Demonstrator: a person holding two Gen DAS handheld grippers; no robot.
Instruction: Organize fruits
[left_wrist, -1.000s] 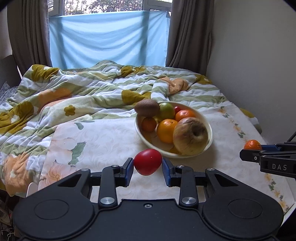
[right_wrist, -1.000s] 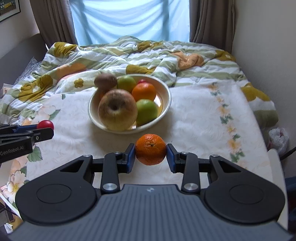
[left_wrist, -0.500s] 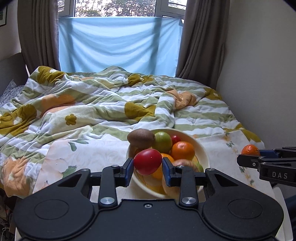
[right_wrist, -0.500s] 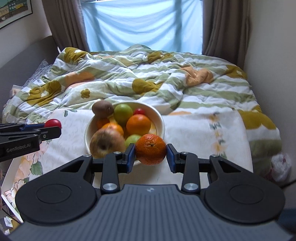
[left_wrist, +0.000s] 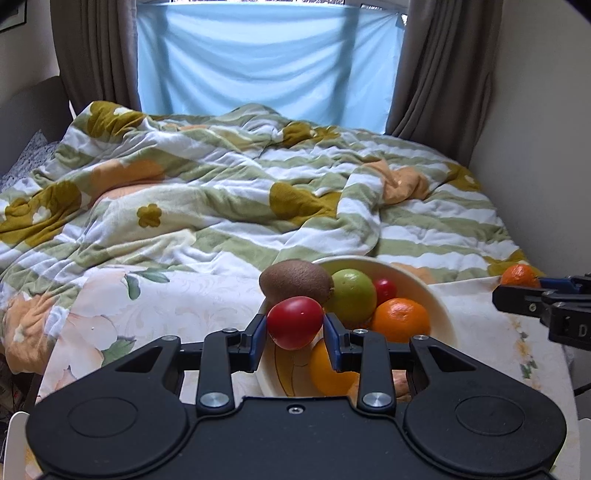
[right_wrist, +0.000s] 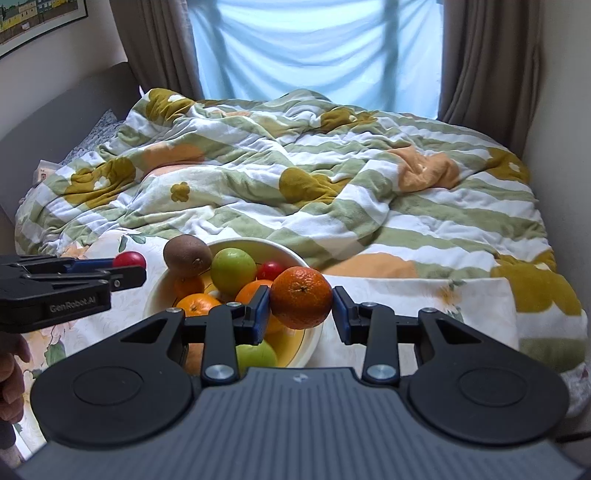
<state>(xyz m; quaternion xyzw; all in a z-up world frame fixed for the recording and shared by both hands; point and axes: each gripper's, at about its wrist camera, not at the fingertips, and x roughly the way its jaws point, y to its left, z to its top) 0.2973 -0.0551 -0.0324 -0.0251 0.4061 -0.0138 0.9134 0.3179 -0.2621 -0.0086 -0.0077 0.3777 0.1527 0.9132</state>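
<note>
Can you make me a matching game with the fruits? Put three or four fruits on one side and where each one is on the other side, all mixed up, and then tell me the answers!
Fruits:
1. red fruit
2. mandarin
3. kiwi
4. green apple

Places:
A. on the left rim of the bowl
B. gripped in the right hand-held gripper
C. inside the bowl, right beside the kiwi
D. gripped in the left hand-held gripper

Pairs: 1-D, 2-B, 3-A, 4-C
</note>
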